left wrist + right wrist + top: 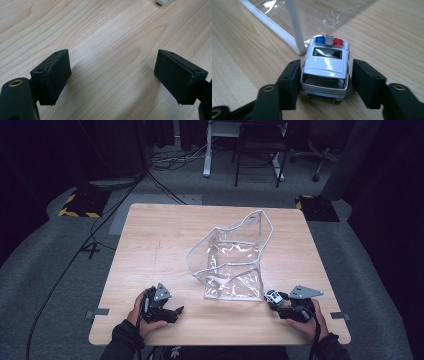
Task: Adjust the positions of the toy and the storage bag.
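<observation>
Right claw (pixel 325 77) straddles toy police car (pixel 325 67), jaws not clearly touching — grip unconfirmed. Clear bag (pixel 232 262) just ahead — likely insertion next. Left claw (pixel 112 75) wide, empty.

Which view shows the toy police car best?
The right gripper view: the white toy police car with red and blue roof lights sits close between the claw's jaws. The high view shows it tiny; the left gripper view shows wooden table.

This looks like a lab or studio set up for recording. A lone wooden table (pixel 150 235) stands on grey carpet (pixel 45 265), ringed by dark walls. Cables (pixel 95 227) snake across the floor, yellow-and-black hazard-striped bases (pixel 80 205) sit by the table's far corners, and a desk frame (pixel 207 150) and an office chair (pixel 320 150) wait behind.
</observation>
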Tool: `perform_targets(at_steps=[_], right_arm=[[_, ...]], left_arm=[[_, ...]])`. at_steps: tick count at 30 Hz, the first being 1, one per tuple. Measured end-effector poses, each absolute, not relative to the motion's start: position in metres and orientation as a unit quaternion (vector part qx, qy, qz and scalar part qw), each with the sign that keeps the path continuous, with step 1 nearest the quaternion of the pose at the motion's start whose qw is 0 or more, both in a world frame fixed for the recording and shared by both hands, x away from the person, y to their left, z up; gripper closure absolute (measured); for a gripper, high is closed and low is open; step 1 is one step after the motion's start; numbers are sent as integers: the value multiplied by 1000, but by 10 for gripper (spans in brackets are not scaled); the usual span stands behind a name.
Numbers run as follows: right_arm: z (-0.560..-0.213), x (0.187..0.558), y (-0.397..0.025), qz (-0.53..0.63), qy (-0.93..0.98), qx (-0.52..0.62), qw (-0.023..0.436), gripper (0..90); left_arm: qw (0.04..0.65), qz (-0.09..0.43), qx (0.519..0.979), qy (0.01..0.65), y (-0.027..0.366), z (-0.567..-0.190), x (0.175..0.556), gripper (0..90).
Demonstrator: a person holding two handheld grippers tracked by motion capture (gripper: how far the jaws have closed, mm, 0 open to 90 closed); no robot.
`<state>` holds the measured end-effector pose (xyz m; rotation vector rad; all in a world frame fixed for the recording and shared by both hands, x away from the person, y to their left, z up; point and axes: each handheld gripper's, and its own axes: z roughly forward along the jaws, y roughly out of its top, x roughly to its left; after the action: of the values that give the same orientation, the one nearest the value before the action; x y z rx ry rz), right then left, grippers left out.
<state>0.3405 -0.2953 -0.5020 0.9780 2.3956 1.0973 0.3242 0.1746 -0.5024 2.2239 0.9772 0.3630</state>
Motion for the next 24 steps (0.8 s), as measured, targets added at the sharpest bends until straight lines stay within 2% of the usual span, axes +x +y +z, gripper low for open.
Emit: perform_targets(at_steps=[11, 15, 24], right_arm=[[-502, 343, -324, 387, 836, 348, 172, 474], [-502, 343, -328, 379, 837, 345, 193, 473], [-501, 351, -358, 368, 813, 404, 201, 474]], left_arm=[[336, 141, 853, 374, 175, -502, 324, 143], [335, 139, 853, 375, 175, -502, 324, 142], [338, 133, 851, 379, 174, -503, 324, 142]])
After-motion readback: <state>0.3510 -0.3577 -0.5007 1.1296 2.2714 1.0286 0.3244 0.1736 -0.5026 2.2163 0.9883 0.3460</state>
